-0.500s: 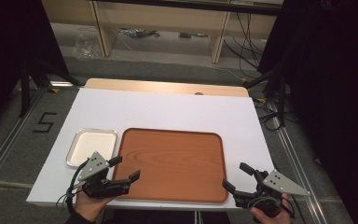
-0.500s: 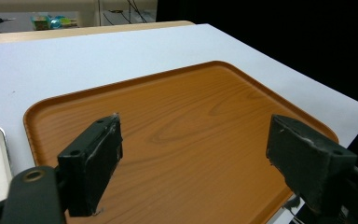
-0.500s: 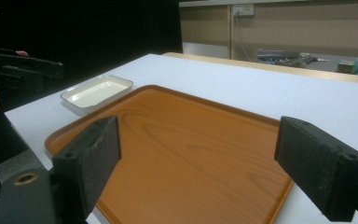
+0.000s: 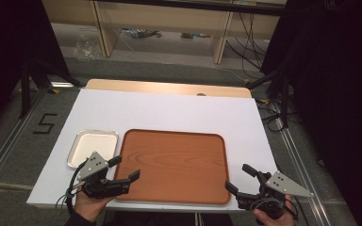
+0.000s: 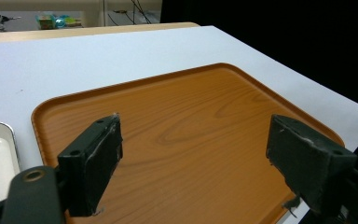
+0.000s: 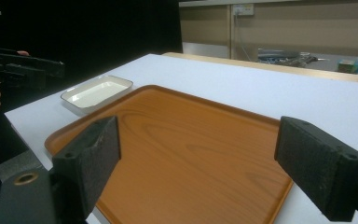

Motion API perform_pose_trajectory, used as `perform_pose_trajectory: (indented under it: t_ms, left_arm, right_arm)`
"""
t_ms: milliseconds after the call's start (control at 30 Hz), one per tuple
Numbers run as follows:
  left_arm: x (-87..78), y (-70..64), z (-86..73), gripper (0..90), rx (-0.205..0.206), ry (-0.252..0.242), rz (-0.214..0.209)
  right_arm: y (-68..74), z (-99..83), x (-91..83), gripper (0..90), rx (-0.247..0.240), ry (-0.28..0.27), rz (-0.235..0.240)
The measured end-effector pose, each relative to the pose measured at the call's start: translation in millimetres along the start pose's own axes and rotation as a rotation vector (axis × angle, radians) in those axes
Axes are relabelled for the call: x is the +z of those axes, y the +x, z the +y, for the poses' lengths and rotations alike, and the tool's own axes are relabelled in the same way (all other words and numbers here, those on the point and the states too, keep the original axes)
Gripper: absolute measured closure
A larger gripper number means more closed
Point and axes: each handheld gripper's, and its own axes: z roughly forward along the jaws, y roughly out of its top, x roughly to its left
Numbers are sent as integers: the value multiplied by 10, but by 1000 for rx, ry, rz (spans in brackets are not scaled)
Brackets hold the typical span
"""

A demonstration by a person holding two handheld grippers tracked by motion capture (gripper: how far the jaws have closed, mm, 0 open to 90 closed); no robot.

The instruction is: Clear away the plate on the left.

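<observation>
Nothing begun: left gripper (image 4: 125,170) and right gripper (image 4: 238,178), jaws wide and empty, flank the bare rectangular wood-grain brown tray (image 4: 174,162)

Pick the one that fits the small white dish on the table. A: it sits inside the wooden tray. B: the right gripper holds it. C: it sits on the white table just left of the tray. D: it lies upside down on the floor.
C: the high view shows the small white dish resting on the white table beside the left edge of the wooden tray, apart from both open grippers.
</observation>
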Motion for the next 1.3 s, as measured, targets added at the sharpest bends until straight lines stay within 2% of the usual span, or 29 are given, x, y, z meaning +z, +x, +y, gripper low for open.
perform_pose_trajectory:
  t_ms: [100, 333, 367, 400, 500, 633, 667, 733, 967, 1067, 1100, 1133, 1233, 1267, 1300]
  left_arm:
    - [-2, 7, 1, 182, 0, 3, 4]
    - [7, 37, 5, 181, -9, 4, 10]
    - [13, 43, 4, 179, -16, 3, 14]
    - [12, 58, 7, 177, -13, 6, 13]
    - [13, 87, 10, 177, -15, 8, 19]
    - [9, 183, 23, 176, -52, 8, 36]
    - [9, 183, 23, 177, -52, 8, 36]
    - [10, 255, 16, 177, -75, 21, 54]
    - [12, 381, 16, 180, -117, 25, 89]
    - [23, 407, 8, 180, -114, 35, 93]
    - [23, 415, 4, 180, -111, 38, 97]
    - [21, 425, 2, 180, -107, 41, 102]
    - [15, 446, 0, 179, -108, 40, 110]
    - [9, 467, 1, 179, -93, 37, 125]
    - [9, 467, 1, 178, -93, 37, 125]
  right_arm:
    - [2, -2, 5, 154, 7, -4, 4]
    - [-13, -3, 2, 155, -11, -9, -11]
    - [3, -7, 9, 155, 22, -7, 4]
    - [-16, -3, 2, 155, -9, -10, -13]
    - [-25, -3, 3, 155, -15, -16, -15]
    - [-18, -4, -3, 155, -2, -5, -11]
    - [-5, -7, -7, 155, 21, 0, -9]
    - [-3, -6, -11, 155, 28, 6, -7]
    - [-29, -9, -12, 155, 9, 2, -7]
    - [-27, -8, -11, 155, 8, 4, -8]
    - [-6, -10, -9, 155, 27, 2, -11]
    - [-9, -8, 6, 155, 28, 0, 13]
    - [2, -7, 8, 155, 16, 0, 8]
    - [1, -2, -7, 155, -9, -1, -9]
    - [6, -3, -7, 155, -8, -1, -9]
